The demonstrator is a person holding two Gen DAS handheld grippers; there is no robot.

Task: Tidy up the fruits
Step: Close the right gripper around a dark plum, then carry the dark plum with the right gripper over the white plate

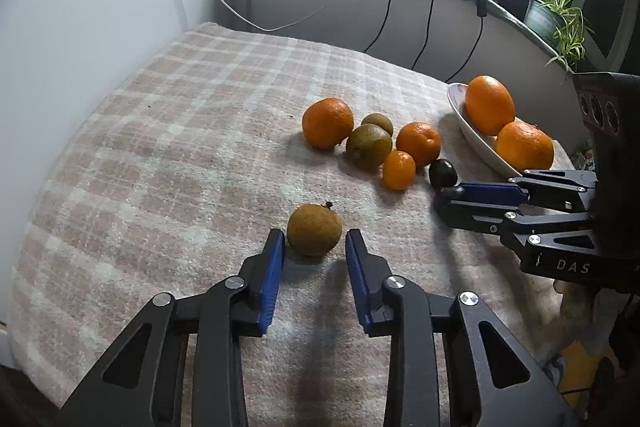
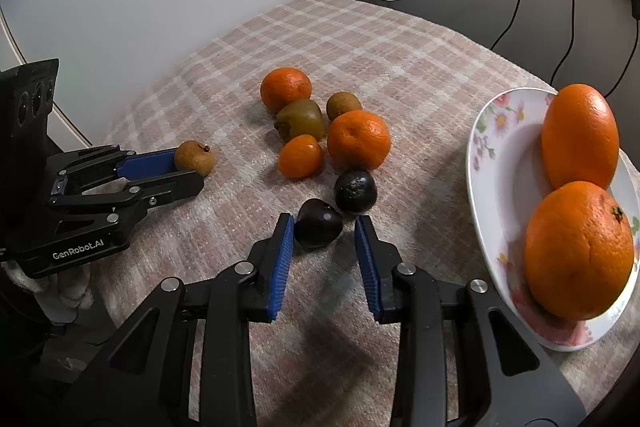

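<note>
Fruit lies on a checked cloth (image 2: 400,59) over the counter, and the floral plate (image 2: 500,163) serves as landmark. Nearest, the right gripper (image 2: 325,227) straddles a dark avocado (image 2: 318,229) just left of the plate: one pad touches it, the other stands clear, no grip. A second avocado (image 2: 355,191) sits just behind. Further left of the plate, the left gripper (image 1: 315,241) brackets a brown kiwi (image 1: 314,229), pads narrowly apart from it. Beyond, left of the plate, cluster three mandarins (image 2: 359,139) and two greenish kiwis (image 2: 301,119). Two oranges (image 2: 580,251) rest on the plate.
</note>
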